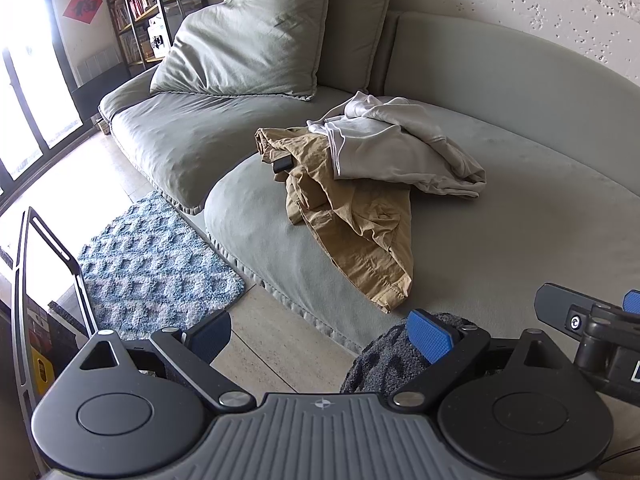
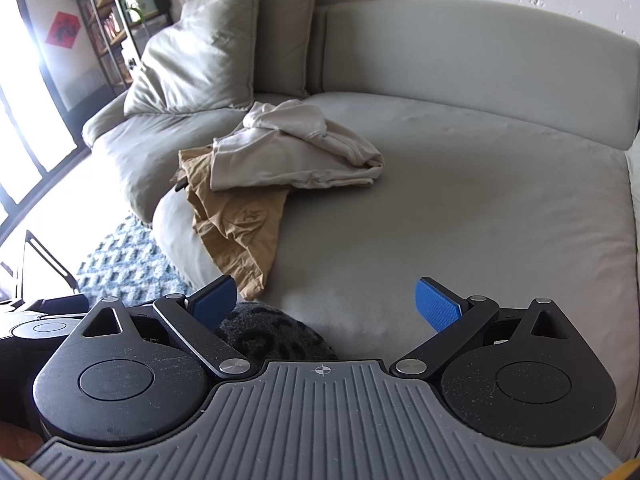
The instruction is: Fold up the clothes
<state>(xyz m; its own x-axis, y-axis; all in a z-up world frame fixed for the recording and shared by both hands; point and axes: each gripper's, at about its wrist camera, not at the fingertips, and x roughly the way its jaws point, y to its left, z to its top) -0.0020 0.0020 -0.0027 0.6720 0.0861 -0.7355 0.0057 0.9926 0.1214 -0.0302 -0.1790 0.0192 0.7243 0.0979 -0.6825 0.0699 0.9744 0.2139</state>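
A crumpled cream garment [image 1: 400, 148] [image 2: 296, 152] lies heaped on the grey-green sofa seat [image 1: 520, 240] [image 2: 480, 200], partly on top of rumpled tan trousers [image 1: 352, 224] [image 2: 236, 220] that spill toward the seat's front edge. My left gripper [image 1: 320, 340] hangs open in front of the sofa, short of the trousers' hem, nothing between its blue pads. My right gripper [image 2: 326, 306] is open too, over the front of the seat, right of the trousers. The right gripper's finger [image 1: 568, 316] shows at the left wrist view's right edge.
A dark speckled fuzzy item [image 1: 392, 356] [image 2: 272, 332] sits just under both grippers. Large cushions [image 1: 248, 40] [image 2: 200, 52] lean at the sofa's back left. A blue patterned rug [image 1: 152, 264] lies on the pale floor, with a black metal frame [image 1: 48, 248] and bookshelf [image 1: 140, 4] to the left.
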